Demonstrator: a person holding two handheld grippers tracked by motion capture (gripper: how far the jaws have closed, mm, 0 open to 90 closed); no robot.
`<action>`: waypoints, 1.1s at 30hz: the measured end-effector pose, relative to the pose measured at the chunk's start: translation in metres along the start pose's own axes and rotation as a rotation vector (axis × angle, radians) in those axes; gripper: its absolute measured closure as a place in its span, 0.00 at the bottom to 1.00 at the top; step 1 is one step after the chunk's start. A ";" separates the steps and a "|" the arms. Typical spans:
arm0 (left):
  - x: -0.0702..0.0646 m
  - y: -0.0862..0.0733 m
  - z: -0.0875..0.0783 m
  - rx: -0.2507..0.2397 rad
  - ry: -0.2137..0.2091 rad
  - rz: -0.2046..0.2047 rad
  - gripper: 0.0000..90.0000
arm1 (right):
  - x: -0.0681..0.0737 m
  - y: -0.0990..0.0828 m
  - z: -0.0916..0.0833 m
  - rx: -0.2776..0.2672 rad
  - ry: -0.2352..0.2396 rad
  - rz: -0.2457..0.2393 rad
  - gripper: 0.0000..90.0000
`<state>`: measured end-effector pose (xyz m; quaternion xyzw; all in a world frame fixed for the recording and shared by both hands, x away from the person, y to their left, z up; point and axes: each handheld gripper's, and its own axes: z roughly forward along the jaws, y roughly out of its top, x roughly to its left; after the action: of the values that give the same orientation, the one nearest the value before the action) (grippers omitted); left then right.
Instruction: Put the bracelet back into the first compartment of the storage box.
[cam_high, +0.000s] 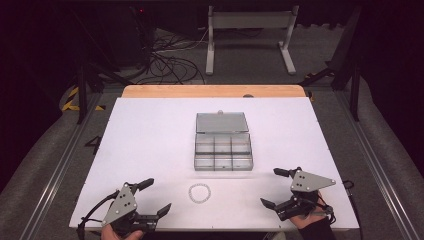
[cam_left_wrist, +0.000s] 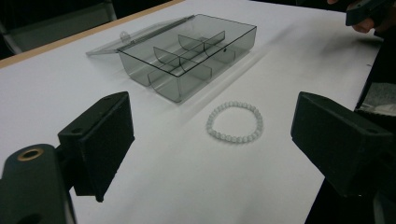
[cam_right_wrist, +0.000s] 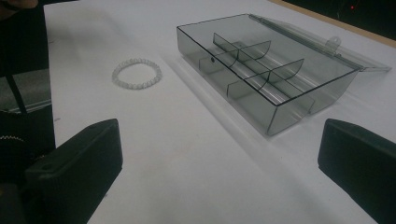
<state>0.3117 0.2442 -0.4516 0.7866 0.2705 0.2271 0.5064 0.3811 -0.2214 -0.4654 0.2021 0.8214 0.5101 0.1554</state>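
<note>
A: Two grippers, status?
B: Left gripper & right gripper both w/ jaws wide apart, nothing between.
A: Bead bracelet?
B: Bracelet flat on white table, btwn grippers, just in front of open compartment box.

One marking is legible: a dark numeral "4" on the grey floor beside the left edge of the white surface

Both hands are cut off by the high view's lower edge, the left hand and the right hand. In the right gripper view, the open lid of the clear box is clipped at the right edge. The single beads of the bracelet are too small to be told apart from above.
</note>
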 end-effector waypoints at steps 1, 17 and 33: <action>-0.001 0.000 0.000 0.004 0.001 0.006 0.16 | 0.000 0.000 0.000 0.001 0.000 0.002 0.01; 0.002 0.005 -0.003 0.014 -0.025 -0.022 0.18 | 0.000 -0.001 0.001 0.012 0.004 0.016 0.02; 0.000 0.016 0.003 0.037 -0.052 -0.011 0.21 | -0.001 -0.002 0.003 0.029 0.013 0.020 0.03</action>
<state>0.3167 0.2372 -0.4378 0.7999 0.2658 0.1988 0.5000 0.3831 -0.2197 -0.4682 0.2094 0.8275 0.5012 0.1420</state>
